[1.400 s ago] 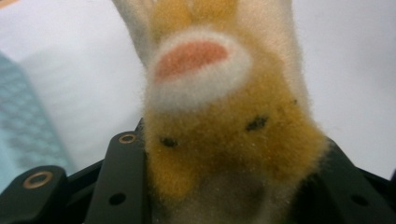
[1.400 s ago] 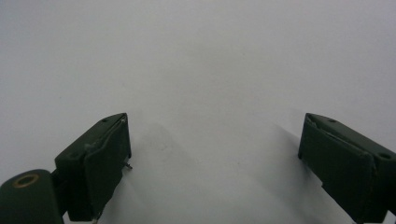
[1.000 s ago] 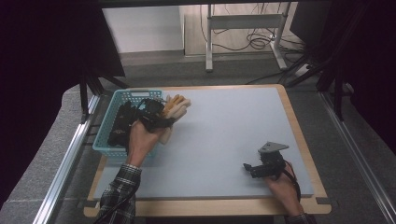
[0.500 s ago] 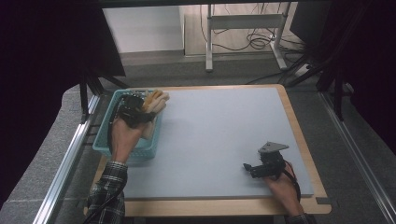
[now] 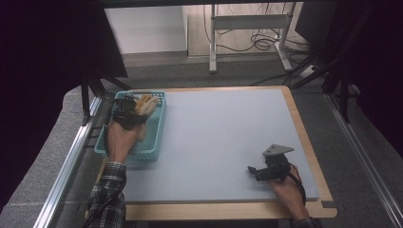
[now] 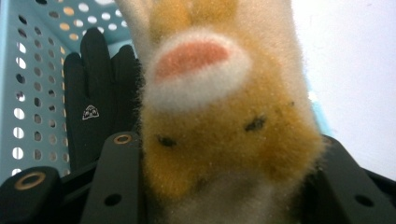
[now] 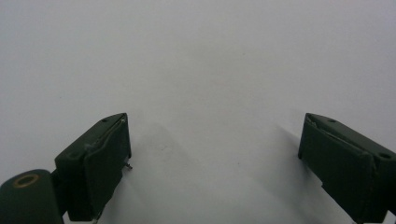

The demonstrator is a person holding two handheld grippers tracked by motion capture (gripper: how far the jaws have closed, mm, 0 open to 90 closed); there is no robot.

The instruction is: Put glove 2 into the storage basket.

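**Fuzz, perforated plastic and matt board**

The plush toy (image 6: 219, 121) is soft, fuzzy tan-and-cream pile. The basket (image 5: 154, 137) looks like smooth light-blue perforated plastic. Inside lies a black glove (image 6: 93, 98) of matt cloth. The surface (image 5: 223, 137) is matt pale grey, wood-edged. The right claw (image 7: 215, 158) is matt black plastic.

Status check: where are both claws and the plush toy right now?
Left claw clamped on fuzzy orange-and-cream plush toy, over light blue perforated plastic basket. Black glove already in basket. Right claw open, empty, on grey mat.
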